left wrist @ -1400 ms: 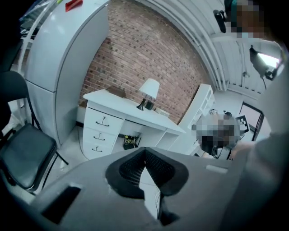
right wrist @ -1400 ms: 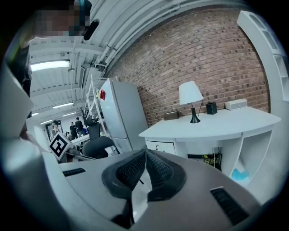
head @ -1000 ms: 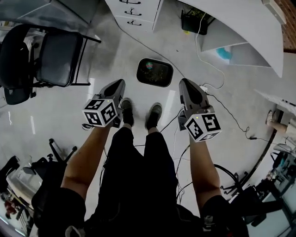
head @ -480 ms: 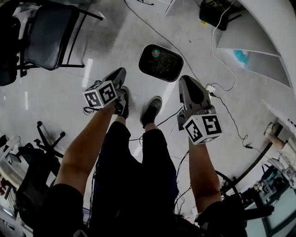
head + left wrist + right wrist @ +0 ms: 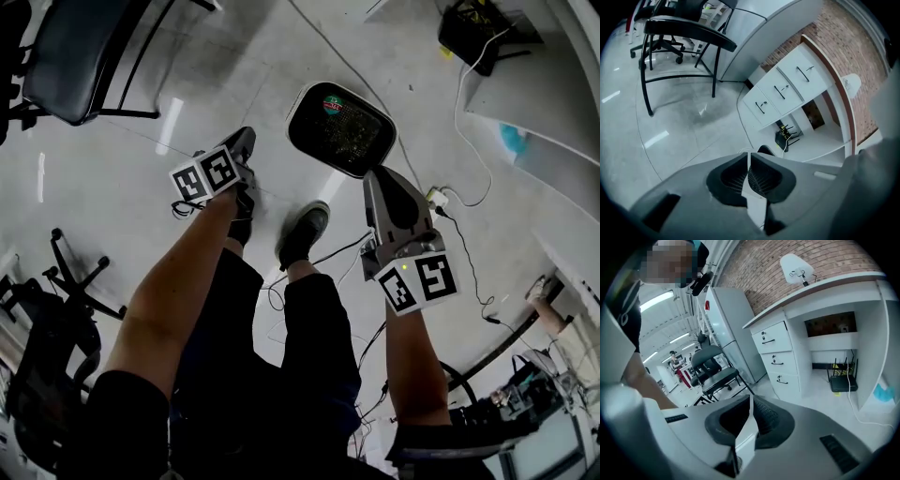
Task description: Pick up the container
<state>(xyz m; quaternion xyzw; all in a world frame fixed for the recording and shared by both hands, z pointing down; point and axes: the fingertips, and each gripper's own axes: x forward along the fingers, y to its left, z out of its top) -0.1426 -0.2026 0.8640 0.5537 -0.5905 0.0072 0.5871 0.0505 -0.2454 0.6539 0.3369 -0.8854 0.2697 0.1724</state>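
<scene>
The container (image 5: 340, 128), a dark rounded-rectangle tub with a white rim and a red-green label at its far end, lies on the grey floor ahead of the person's shoes. My left gripper (image 5: 247, 139) hangs to the left of it, jaws shut and empty. My right gripper (image 5: 374, 178) is just below the tub's near right corner, also shut with nothing in it. In the left gripper view the closed tips (image 5: 749, 155) point at the floor, and a dark edge of the container (image 5: 765, 150) peeks out behind them. The right gripper view shows closed tips (image 5: 751, 398) and no container.
A black chair (image 5: 75, 56) stands at the upper left, an office-chair base (image 5: 70, 272) at the left. White drawers (image 5: 783, 89) and a desk with a black router (image 5: 478, 33) lie beyond the tub. Cables (image 5: 459, 202) run across the floor on the right. The person's shoes (image 5: 302, 234) stand between the grippers.
Both grippers have sunk toward the floor and closer to the container. The head view has leaned forward, so the tub looks larger. Both pairs of jaws stay shut.
</scene>
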